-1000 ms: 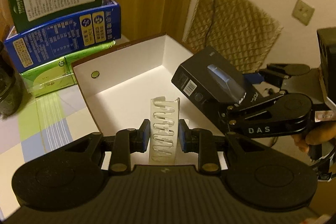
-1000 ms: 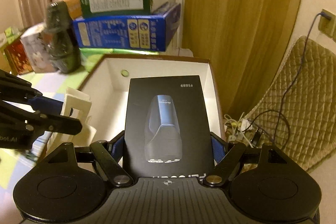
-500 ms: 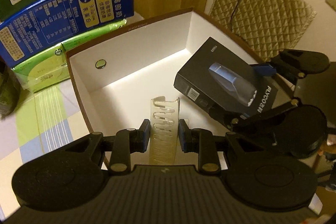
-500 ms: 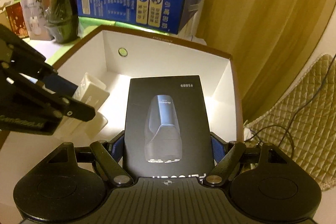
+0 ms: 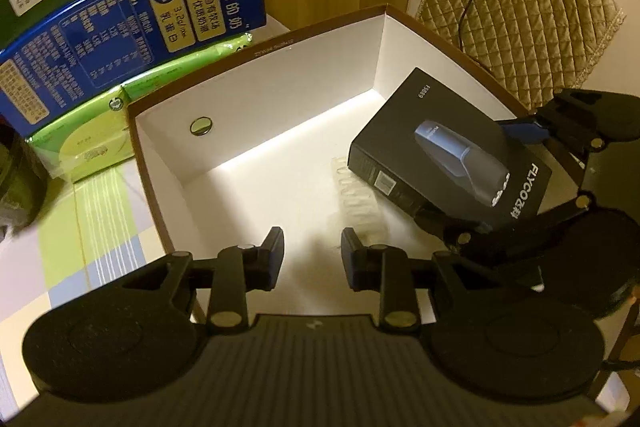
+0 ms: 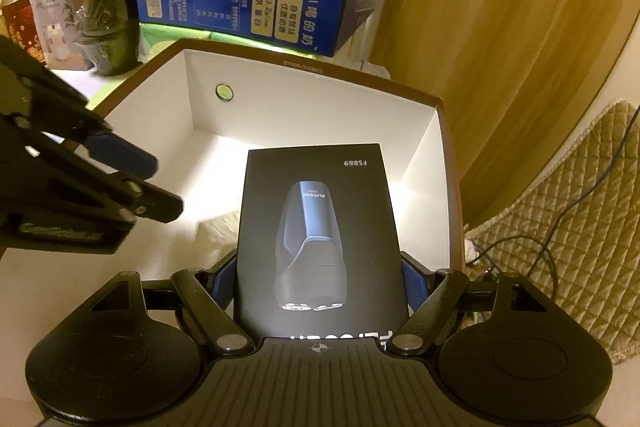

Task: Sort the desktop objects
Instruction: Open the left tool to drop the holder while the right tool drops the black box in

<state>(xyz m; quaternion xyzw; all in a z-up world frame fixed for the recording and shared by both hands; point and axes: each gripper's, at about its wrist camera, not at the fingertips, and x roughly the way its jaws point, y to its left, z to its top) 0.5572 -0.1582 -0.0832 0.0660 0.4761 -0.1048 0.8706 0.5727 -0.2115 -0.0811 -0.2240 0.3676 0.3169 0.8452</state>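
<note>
Having just dropped the clear tray [image 5: 358, 195] into the white box [image 5: 256, 87], the left gripper [image 5: 312, 251] is opening, empty, while the right gripper [image 6: 320, 277] still clamps the black shaver box [image 6: 320, 227] above it, next to release

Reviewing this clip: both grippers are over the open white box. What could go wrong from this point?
1. The clear plastic tray lies on the box floor, partly under the black shaver box. If the right gripper lets go here, it may crush or pin the tray.
2. The left gripper, jaws opening and empty, sits close beside the right one; they could collide when pulling out of the white box.
</note>
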